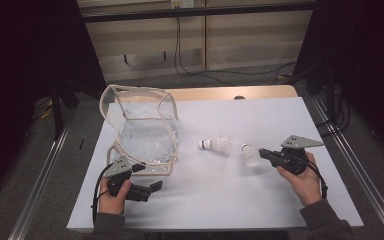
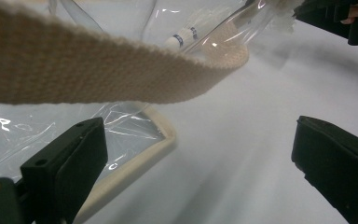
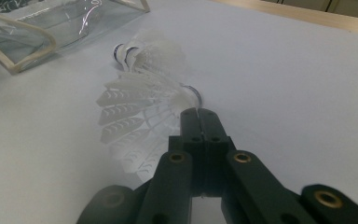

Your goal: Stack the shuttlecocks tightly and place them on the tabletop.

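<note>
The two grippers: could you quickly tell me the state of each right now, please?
Left gripper: open, holding nothing, beside the clear plastic bag with beige trim.
Right gripper: closed on a white feather shuttlecock.

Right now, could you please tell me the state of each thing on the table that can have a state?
Clear bag: standing on the table, top open, strap loose.
Held shuttlecock: gripped at its edge by the right gripper, feathers fanned out.
Second shuttlecock: lying on its side on the table, free.
Left gripper: jaws wide open, holding nothing, beside the bag.
Right gripper: jaws shut on the held shuttlecock.
</note>
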Tool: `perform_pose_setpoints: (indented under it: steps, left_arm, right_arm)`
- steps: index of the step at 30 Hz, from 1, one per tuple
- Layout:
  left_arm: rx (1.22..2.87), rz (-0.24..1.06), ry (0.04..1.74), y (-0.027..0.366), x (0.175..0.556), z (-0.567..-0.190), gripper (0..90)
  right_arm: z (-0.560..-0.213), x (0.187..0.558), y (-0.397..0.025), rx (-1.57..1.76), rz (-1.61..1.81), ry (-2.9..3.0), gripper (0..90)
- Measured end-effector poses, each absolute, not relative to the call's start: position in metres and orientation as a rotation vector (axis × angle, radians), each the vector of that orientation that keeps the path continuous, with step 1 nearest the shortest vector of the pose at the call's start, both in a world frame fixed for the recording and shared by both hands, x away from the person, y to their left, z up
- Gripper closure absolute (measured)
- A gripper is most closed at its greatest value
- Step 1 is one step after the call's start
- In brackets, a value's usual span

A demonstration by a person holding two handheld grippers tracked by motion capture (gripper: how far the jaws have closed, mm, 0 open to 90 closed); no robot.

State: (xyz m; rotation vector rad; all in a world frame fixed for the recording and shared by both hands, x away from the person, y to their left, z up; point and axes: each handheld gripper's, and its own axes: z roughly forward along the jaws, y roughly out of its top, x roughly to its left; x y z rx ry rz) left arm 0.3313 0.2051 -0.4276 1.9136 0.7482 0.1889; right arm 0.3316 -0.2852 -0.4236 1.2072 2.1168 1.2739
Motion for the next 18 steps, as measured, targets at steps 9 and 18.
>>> perform_pose_setpoints:
  steps: [9,18]
  left_arm:
    - [1.915,0.187,0.75,0.2052,0.3312,-0.4274,3.5]
    - [1.914,0.187,0.746,0.2056,0.3313,-0.4271,3.5]
  right_arm:
    - [-0.4265,0.3317,-0.281,1.193,1.268,2.131,90.0]
    - [-0.4292,0.3316,-0.2767,1.166,1.247,2.161,90.0]
